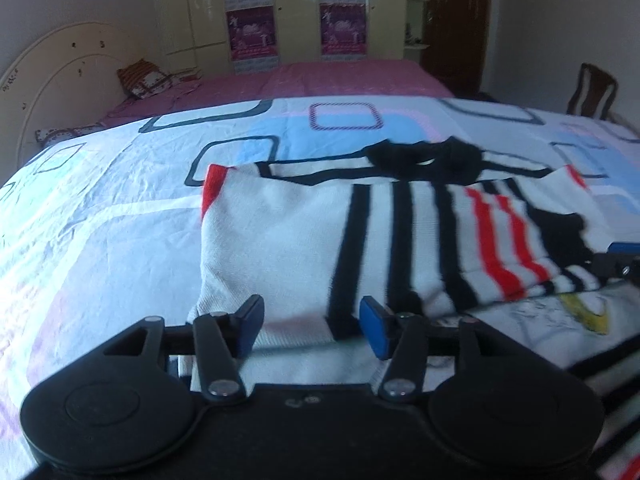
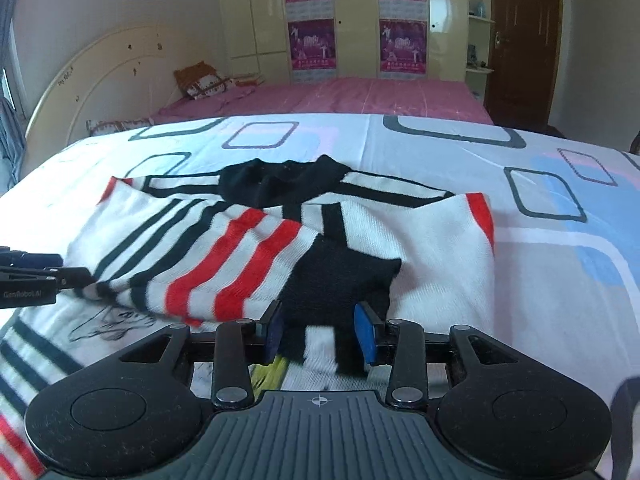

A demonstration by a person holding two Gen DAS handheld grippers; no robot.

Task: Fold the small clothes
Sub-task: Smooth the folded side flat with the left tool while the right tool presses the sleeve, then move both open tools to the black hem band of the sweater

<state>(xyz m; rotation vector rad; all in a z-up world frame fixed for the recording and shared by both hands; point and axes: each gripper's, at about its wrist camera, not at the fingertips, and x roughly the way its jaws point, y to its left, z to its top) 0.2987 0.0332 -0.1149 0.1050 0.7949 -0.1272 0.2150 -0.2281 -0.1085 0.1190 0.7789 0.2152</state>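
You are holding the left gripper (image 1: pixel 312 326) low over the near edge of the sweater (image 1: pixel 320 232), its jaws standing apart with the white knit showing between the pads, nothing pinched. Your right gripper (image 2: pixel 320 332) is hovering likewise released over the black patch. The sweater is lying folded on the sheet (image 2: pixel 500 152), collar (image 2: pixel 280 180) at twelve o'clock, one striped sleeve (image 2: pixel 208 256) crossing toward eight o'clock in the right view.

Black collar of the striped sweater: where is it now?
The black collar lies at the striped sweater's far edge on the patterned bedsheet, centre in both views.
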